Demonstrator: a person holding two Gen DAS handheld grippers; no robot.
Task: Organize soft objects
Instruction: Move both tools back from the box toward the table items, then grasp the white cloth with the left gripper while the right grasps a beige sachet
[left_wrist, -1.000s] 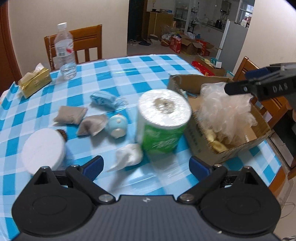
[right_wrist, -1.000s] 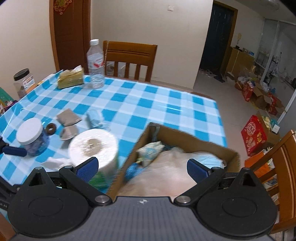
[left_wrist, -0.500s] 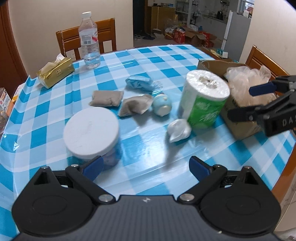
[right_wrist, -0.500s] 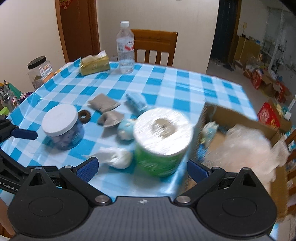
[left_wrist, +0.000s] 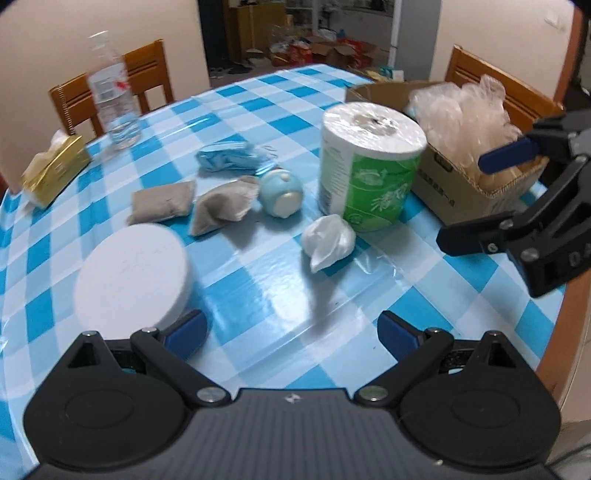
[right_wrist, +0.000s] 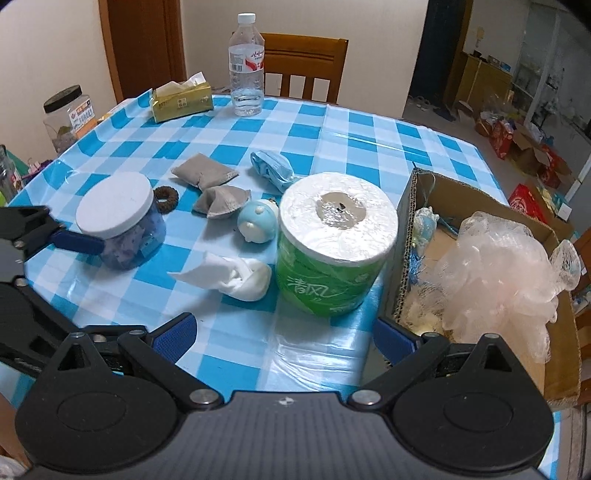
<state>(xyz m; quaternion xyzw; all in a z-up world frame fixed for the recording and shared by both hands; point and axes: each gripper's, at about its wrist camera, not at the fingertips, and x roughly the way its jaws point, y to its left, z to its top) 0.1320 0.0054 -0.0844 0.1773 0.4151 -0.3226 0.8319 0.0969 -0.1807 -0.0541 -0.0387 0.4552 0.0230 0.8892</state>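
Checked tablecloth (right_wrist: 369, 136): cardboard box (right_wrist: 491, 201) at right holds a mesh pouf (right_wrist: 495, 280), perhaps more; toilet roll (right_wrist: 332, 251), white cloth (right_wrist: 240, 277), sachets remain. Both grippers spread, empty.

Dim indoor light; left view blurred; fisheye-warped edges.
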